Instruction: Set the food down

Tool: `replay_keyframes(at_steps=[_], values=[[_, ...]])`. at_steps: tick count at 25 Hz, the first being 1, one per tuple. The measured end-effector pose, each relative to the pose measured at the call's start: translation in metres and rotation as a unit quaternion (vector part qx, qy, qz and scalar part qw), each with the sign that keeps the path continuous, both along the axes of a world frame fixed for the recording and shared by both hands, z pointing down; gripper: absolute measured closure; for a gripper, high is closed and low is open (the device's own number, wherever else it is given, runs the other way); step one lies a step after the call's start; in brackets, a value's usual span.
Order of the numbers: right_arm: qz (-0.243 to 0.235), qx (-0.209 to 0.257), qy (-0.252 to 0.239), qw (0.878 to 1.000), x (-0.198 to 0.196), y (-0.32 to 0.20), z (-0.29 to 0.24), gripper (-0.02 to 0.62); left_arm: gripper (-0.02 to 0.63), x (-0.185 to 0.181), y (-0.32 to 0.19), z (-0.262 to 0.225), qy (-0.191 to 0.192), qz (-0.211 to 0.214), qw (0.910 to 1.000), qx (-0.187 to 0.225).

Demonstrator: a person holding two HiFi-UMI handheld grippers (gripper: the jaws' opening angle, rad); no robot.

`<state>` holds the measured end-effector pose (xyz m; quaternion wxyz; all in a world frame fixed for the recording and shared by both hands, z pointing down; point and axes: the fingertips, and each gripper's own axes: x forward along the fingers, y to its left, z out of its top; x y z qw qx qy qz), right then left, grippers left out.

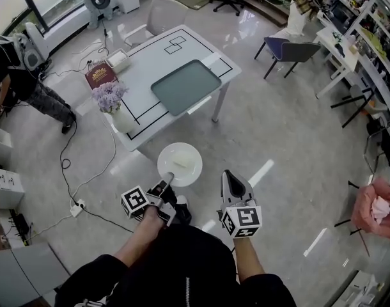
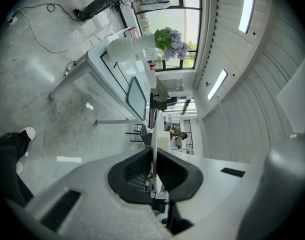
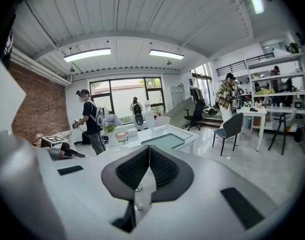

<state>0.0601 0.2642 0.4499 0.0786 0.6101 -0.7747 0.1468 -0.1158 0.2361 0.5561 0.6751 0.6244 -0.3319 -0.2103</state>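
Open floor up to the table, its near-left corner blocked

The shiny floor (image 1: 259, 139) lies open between the plate (image 1: 179, 164) and the white table (image 1: 150, 66). A flat grey tray (image 1: 185, 86) fills the tabletop's middle. Flowers (image 1: 109, 96) in a vase (image 1: 123, 121) stand on the near-left corner, with a book (image 1: 100, 74) and a box (image 1: 119, 59) at the left edge. A cable (image 1: 86, 181) crosses the floor on the left.

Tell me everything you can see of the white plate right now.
The plate is round, white and glossy, ceramic by its look, with a shallow raised rim. It is held about level in the air over the floor, short of the table corner. The left gripper is shut on its near rim, the only thing holding it. One small pale piece of food lies near its middle.
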Motion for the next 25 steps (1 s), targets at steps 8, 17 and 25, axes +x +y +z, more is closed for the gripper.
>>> replay_keyframes(at_steps=[8, 17, 25], values=[[0.009, -0.004, 0.007, 1.0, -0.008, -0.043, 0.004, 0.584, 0.584, -0.004, -0.041, 0.013, 0.003, 0.017, 0.9998, -0.01], [0.009, -0.005, 0.009, 1.0, -0.024, -0.077, 0.007, 0.584, 0.584, -0.015, -0.075, 0.017, 0.009, 0.02, 0.9997, -0.008], [0.007, -0.001, 0.007, 1.0, -0.032, -0.093, 0.006, 0.584, 0.584, -0.022, -0.094, 0.015, 0.013, 0.015, 0.9998, -0.002]])
